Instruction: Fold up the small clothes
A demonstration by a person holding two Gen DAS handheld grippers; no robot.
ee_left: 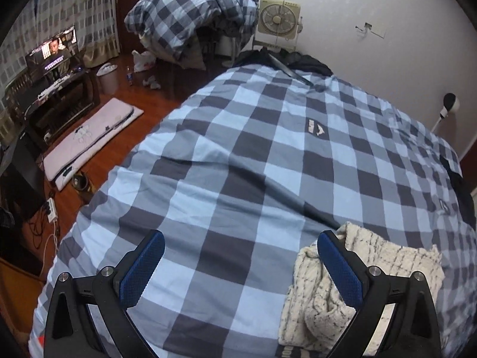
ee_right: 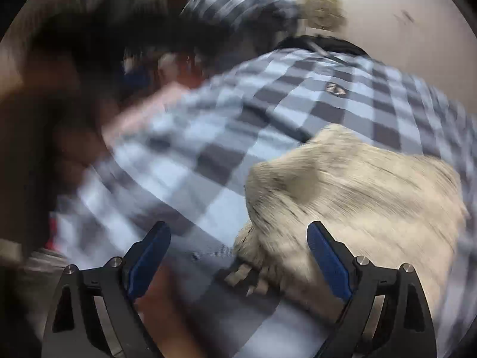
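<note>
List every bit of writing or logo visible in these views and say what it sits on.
Nothing can be read for certain.
Dark logo patch on the checked bed cover: too small.
Subtitles on the TV screen: too small.
Lettering on the cover's near edge: cut off.
Right wrist view: blurred.

A cream garment (ee_left: 372, 268) with grey streaks lies on a blue-and-grey checked bedcover (ee_left: 238, 164); tongs' pads (ee_left: 143, 268) blue.

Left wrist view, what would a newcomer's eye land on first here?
The big blue and grey checked bedcover fills most of the picture. A fluffy cream garment lies folded on it at the lower right, beside the open left hand-held gripper. Far left, a lit screen glows on a dark stand.
</note>
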